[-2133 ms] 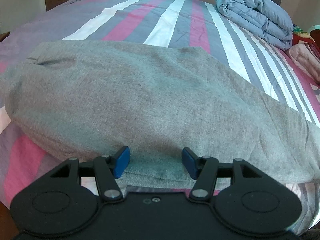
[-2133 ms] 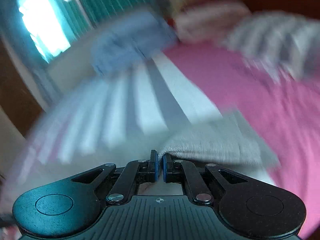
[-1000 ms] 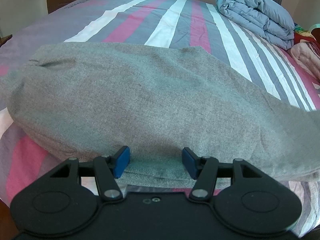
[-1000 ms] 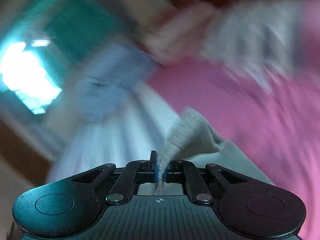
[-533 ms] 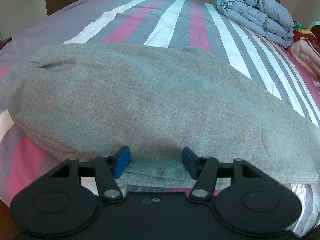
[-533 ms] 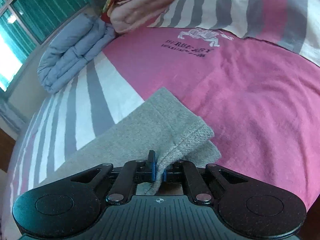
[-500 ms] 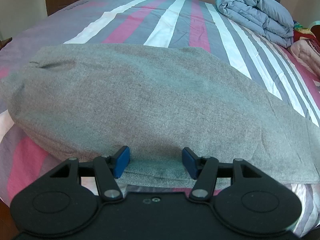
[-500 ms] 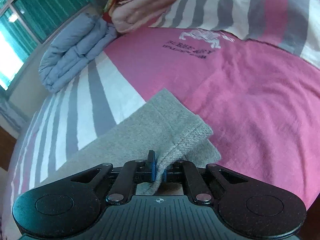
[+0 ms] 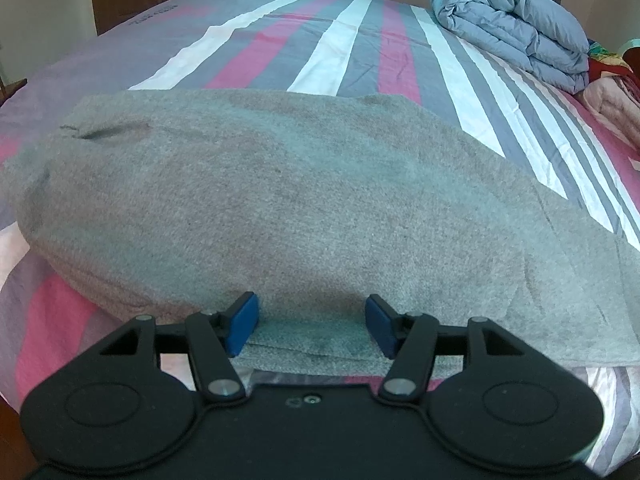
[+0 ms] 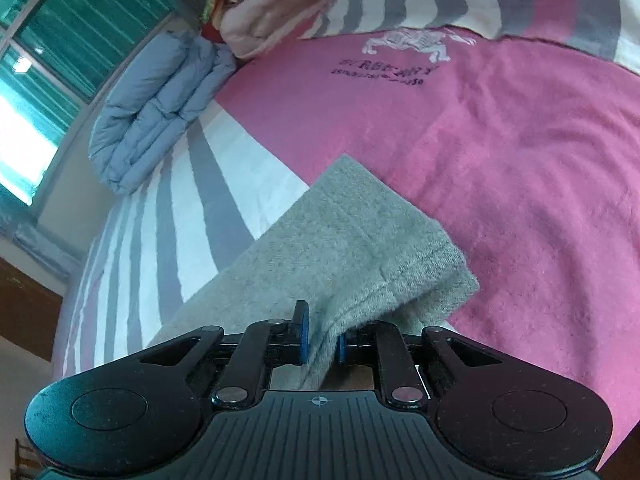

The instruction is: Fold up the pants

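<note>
right gripper (image 10: 320, 342) closing on the pants (image 10: 340, 256) cuff to lay it down; left gripper (image 9: 312, 326) stands apart over the fold, gripping nothing.

A home bedroom: striped bed (image 9: 340, 40), folded quilt (image 9: 516, 20), curtained window (image 10: 48, 40).

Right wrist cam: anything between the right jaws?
Yes: the right gripper has the grey pants' hem edge between its closing jaws, seen in the right wrist view.
</note>
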